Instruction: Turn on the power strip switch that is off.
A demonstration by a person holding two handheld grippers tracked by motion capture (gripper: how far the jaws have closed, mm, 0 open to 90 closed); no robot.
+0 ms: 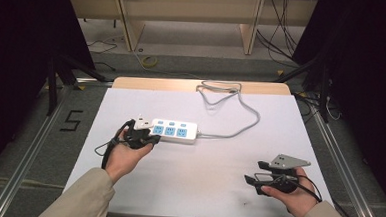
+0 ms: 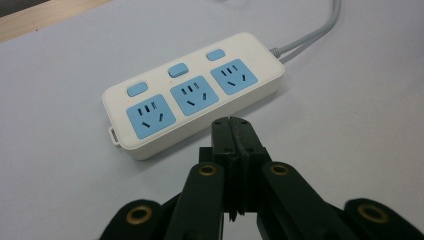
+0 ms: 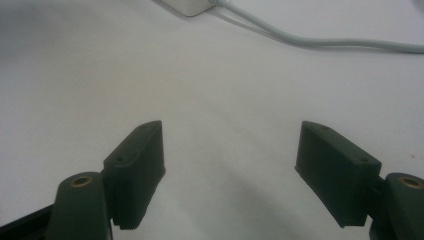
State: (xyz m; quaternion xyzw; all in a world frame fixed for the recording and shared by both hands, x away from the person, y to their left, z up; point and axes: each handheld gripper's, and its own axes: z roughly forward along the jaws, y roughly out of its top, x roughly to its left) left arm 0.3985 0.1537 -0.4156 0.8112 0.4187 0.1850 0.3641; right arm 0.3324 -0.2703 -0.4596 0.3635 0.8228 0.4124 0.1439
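Left gripper (image 2: 231,122) fingers pressed together, right gripper (image 3: 231,150) fingers spread wide

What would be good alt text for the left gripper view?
A white power strip with three blue sockets and three blue switches lies on a white table. The left gripper points at it with jaws shut and empty, stopping just short of its near edge.

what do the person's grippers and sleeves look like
Both are black two-jaw tools. The left gripper has flat ribbed fingers on black link arms with brass-coloured pivot rivets, and a black cable loops from it. The right gripper carries a grey three-cornered plate on top, and its fingers are chunky black blocks. Both sleeves are beige.
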